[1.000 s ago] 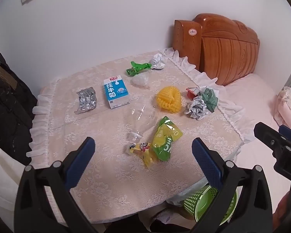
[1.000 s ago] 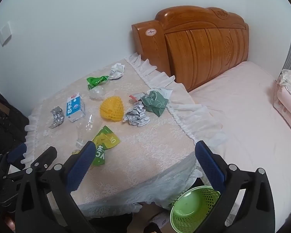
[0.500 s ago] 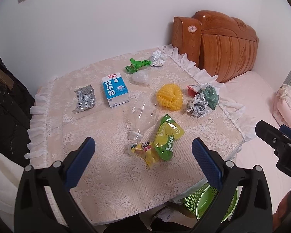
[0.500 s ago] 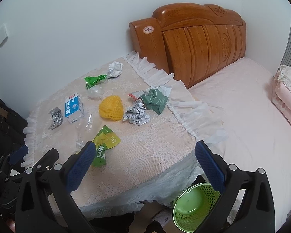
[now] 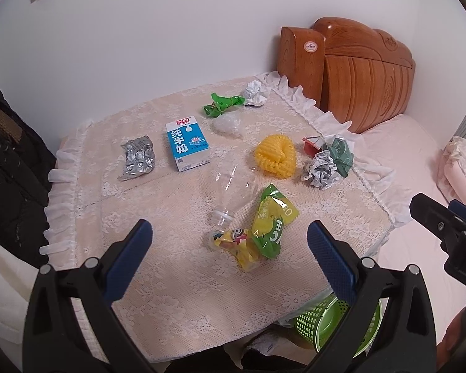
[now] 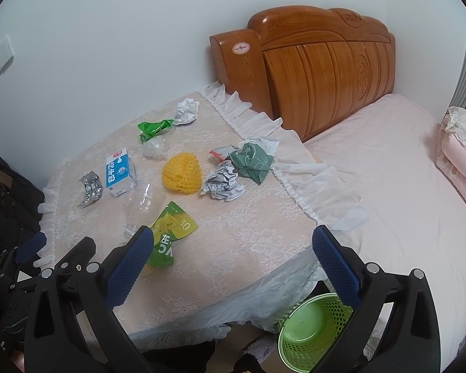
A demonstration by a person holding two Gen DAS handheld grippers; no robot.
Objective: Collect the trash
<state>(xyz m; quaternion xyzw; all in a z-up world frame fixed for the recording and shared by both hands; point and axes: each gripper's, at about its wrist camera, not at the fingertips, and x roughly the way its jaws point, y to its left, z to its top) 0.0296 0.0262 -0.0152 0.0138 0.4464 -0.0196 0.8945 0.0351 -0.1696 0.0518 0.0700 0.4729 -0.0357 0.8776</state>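
Nothing is collected yet, as far as the views show; the left claw (image 5: 230, 233) and the right claw (image 6: 233, 242) both gape wide and hold nothing, hovering over the near edge of the bench (image 5: 177, 279); the green basket (image 6: 310, 329) on the floor below the bench's near corner looks bare inside, so every piece is left to do.

Nearest the claws lie the yellow cartoon wrapper (image 5: 239, 245) and the green-yellow snack bag (image 5: 271, 220), touching each other; just beyond, the clear plastic bottle (image 5: 233, 189) lies on its side with its neck toward the claws; further on sit the foil blister pack (image 5: 136, 157), the blue milk carton (image 5: 188, 144), the yellow foam fruit net (image 5: 276, 155), and the crumpled printed paper (image 5: 321, 172) against a dark green folded wrapper (image 5: 341, 154); farthest are a clear crumpled plastic (image 5: 226, 122), a twisted green wrapper (image 5: 220, 105) and a white paper ball (image 5: 254, 93).

The right wrist view shows the basket's inside and most of the bed (image 6: 388, 186); the left shows only the basket's rim, yet reveals the cartoon wrapper, which the right claw's finger hides.
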